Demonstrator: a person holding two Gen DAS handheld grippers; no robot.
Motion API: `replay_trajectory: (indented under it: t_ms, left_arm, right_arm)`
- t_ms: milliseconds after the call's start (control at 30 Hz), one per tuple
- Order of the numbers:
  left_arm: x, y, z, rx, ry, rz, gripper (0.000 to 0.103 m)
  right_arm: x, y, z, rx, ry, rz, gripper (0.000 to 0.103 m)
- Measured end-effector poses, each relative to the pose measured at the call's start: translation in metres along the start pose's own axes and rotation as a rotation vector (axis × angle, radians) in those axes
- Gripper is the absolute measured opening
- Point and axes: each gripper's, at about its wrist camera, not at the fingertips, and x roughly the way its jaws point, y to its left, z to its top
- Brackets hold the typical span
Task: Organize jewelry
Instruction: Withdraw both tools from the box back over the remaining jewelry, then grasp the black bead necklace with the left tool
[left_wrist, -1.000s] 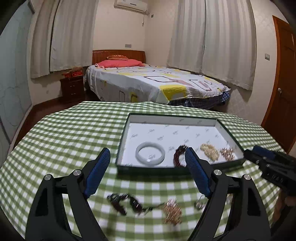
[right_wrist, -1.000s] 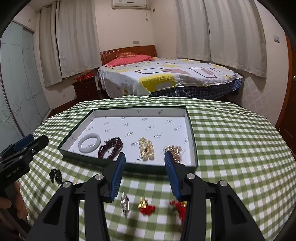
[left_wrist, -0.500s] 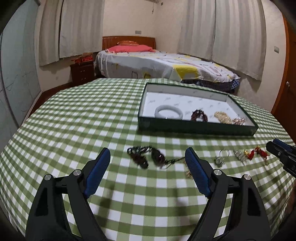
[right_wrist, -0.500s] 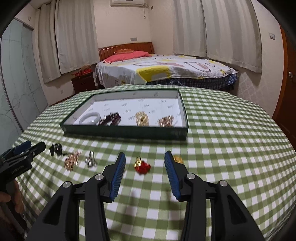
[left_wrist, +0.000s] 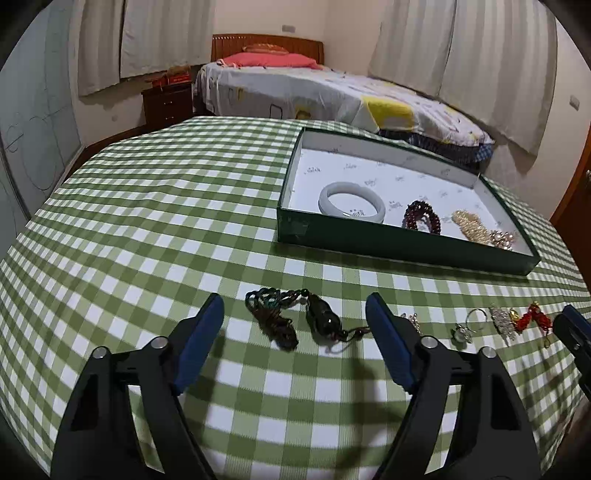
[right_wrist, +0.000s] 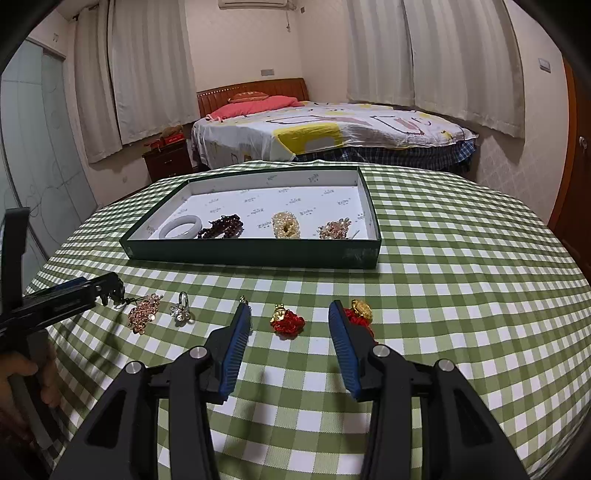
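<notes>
A green box (left_wrist: 402, 251) (right_wrist: 255, 254) holds a white bangle (left_wrist: 351, 201) (right_wrist: 181, 227), a dark red bead bracelet (left_wrist: 421, 221) (right_wrist: 221, 229), a pearl bracelet (left_wrist: 472, 229) (right_wrist: 286, 225) and a pink bead piece (right_wrist: 334, 229). My left gripper (left_wrist: 295, 310) is open, with a dark bead necklace with pendant (left_wrist: 295, 319) between its fingers on the cloth. My right gripper (right_wrist: 290, 310) is open, with a red and gold charm (right_wrist: 286, 321) between its fingers. A second red and gold charm (right_wrist: 360, 310) lies by its right finger.
On the green checked tablecloth (right_wrist: 461, 295) lie a pink bead piece (right_wrist: 144, 312), a silver ring (right_wrist: 181, 313) (left_wrist: 467, 326) and a crystal piece (left_wrist: 502, 321). The left gripper shows at the left of the right wrist view (right_wrist: 62, 299). A bed (right_wrist: 325, 129) stands behind the round table.
Both grippers have drawn back from the box toward the near table edge and dropped lower. The loose jewelry now lies between their open fingers.
</notes>
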Motion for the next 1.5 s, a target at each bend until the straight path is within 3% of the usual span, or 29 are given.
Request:
replay_trajectory:
  t_ms: [67,167,500,667,933,1067,1200,1333,1500]
  left_arm:
    - [0.005,-0.002,0.002,0.004,0.016,-0.001,0.066]
    - [0.006,-0.003,0.003,0.002,0.021,-0.01,0.066]
    - [0.012,0.003,-0.003,0.022,0.069,-0.011,0.041]
    - [0.003,0.006,-0.004,0.0,0.055,-0.022,0.041]
    - [0.011,-0.006,0.003,0.062,0.055,-0.034,0.041]
    - [0.01,0.002,0.002,0.019,0.056,-0.029,0.045]
    - [0.012,0.006,0.0,0.012,0.058,-0.021,0.062]
    - [0.017,0.004,-0.001,0.013,0.066,-0.02,0.063]
    - [0.016,0.007,0.0,0.015,0.057,-0.036,0.025]
  right_arm:
    - [0.0,-0.001,0.001,0.003,0.001,0.001,0.044]
    - [0.0,-0.002,0.002,0.01,0.0,0.005,0.044]
    - [0.0,-0.002,0.001,0.012,0.002,0.009,0.044]
    - [0.0,-0.002,0.0,0.013,0.005,0.01,0.044]
    - [0.001,-0.001,-0.001,0.012,0.012,0.009,0.044]
    - [0.001,-0.001,-0.002,0.013,0.013,0.01,0.044]
    - [0.002,-0.002,-0.002,0.017,0.018,0.013,0.044]
    - [0.004,-0.002,-0.003,0.017,0.024,0.015,0.044]
    - [0.005,-0.004,-0.003,0.027,0.027,0.015,0.044]
